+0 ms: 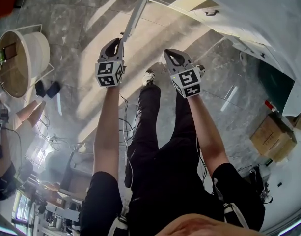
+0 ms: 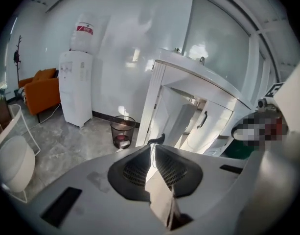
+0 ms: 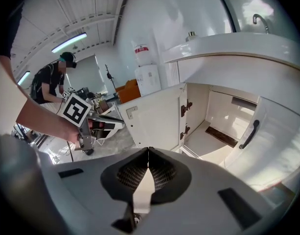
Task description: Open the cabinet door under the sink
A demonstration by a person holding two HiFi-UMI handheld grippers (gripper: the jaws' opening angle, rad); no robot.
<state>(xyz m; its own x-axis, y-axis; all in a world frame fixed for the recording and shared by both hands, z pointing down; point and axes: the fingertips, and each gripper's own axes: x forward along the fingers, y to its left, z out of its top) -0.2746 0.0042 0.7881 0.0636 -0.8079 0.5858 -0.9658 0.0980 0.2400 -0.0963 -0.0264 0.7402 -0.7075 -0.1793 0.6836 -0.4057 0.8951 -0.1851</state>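
Head view: a grey marbled floor (image 1: 91, 14) striped with sunlight lies below, with a round white chair (image 1: 22, 58) at the left and a cardboard box (image 1: 270, 136) at the right. The white sink cabinet (image 1: 248, 14) fills the upper right and is cut off by the frame. The cabinet door (image 1: 138, 6) shows only edge-on, as a thin white bar. The left hand-held gripper (image 1: 116, 42) has its tip against the lower end of that bar. The right hand-held gripper (image 1: 170, 53) hovers beside it, apart from the door.

Left gripper view: a pale wall backs a water dispenser (image 2: 76, 82), an orange armchair (image 2: 42, 84) and a wire waste bin (image 2: 123, 131). The cabinet stands at the right with the door swung out towards the camera, its face foreshortened and hard to read. The left hand-held gripper's jaws are drawn in to a sliver. The door's black handle (image 2: 158, 139) is pinched at their tips, and only its curved end shows above them.

Right gripper view: the door stands wide open on its two hinges (image 3: 185, 109), baring the white cabinet interior (image 3: 213, 126). A second door (image 3: 277, 146) at the right is closed. A tap (image 3: 260, 18) rises above the basin, and a person (image 3: 49, 84) stands far back. The left hand-held gripper sits at the open door's far edge, its jaws hidden behind it. The right hand-held gripper's jaws meet with nothing between them.
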